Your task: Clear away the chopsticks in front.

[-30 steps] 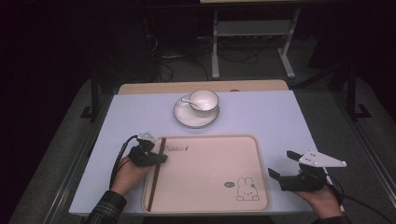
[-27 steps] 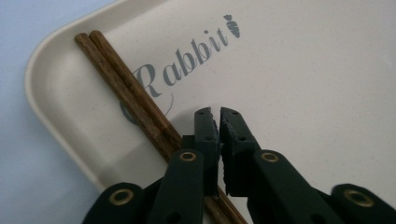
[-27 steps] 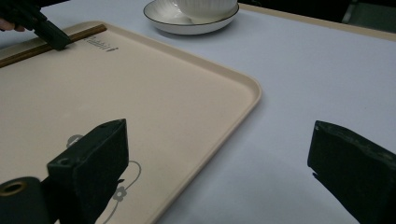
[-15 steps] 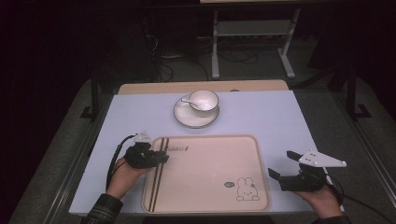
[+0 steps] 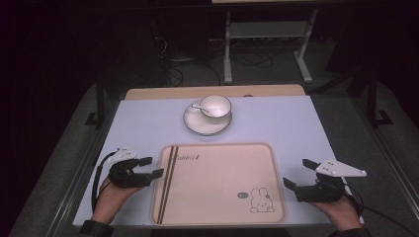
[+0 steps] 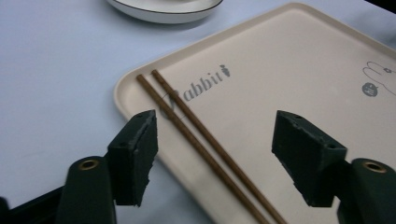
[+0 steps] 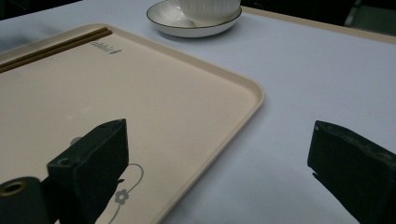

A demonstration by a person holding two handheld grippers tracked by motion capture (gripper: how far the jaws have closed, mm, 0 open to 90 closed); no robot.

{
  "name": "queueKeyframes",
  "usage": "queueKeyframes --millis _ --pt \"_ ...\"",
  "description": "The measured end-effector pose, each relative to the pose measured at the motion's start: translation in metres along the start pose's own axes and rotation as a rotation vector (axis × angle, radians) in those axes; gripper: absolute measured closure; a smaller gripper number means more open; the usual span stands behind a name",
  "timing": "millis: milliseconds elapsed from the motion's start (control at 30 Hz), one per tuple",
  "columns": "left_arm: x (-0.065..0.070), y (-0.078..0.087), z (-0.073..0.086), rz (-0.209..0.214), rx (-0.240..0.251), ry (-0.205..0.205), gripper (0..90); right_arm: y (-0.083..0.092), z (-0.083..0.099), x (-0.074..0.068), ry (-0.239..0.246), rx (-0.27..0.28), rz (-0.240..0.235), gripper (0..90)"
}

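Left gripper (image 5: 148, 167), black and two-jawed, sits just off the tray's nine-o'clock edge with its jaws standing wide; they have just been opening, and nothing is pinched between them. In the left gripper view, the pair of thin brown wooden chopsticks (image 6: 201, 140) lies side by side on the beige rectangular plastic tray (image 5: 222, 197) with a rabbit print, parallel to its left rim and apart from both pads. Right gripper (image 5: 299, 177) rests off the tray's three-o'clock edge, jaws spread and empty.

Risks, as I judge them: the sticks are round and lie on a smooth surface, so a brush from either pad as the left hand moves could roll them apart or across the tray. A knock to the rim would jolt the light tray and skew the pair. At twelve o'clock, well apart, the white ribbed ceramic cup (image 5: 215, 105) stands on its white dark-rimmed saucer (image 5: 200, 126), possibly with a spoon beside it; a careless reach there could tip it.
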State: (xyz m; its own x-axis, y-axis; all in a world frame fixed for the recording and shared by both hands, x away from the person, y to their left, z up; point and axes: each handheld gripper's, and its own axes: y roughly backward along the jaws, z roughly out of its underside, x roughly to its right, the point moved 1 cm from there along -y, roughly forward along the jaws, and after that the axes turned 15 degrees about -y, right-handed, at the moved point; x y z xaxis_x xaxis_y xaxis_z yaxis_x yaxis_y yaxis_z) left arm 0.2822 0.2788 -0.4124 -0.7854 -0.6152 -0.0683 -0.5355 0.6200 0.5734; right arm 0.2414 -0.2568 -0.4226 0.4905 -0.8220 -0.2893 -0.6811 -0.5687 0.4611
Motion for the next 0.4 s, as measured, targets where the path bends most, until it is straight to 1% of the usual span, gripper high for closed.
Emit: queueKeyframes --millis 233,300,400 --pt "-0.001 0.016 0.016 -0.056 -0.002 -0.009 21.3 -0.004 -0.002 -0.001 0.006 0.004 -0.01 4.6" --pt "-0.002 0.018 0.018 -0.06 0.003 -0.002 21.1 -0.005 -0.003 -0.001 0.008 0.002 -0.013 4.6" --pt "-0.002 0.018 0.018 -0.061 0.005 -0.001 21.1 -0.005 -0.003 -0.001 0.009 0.007 -0.015 4.6"
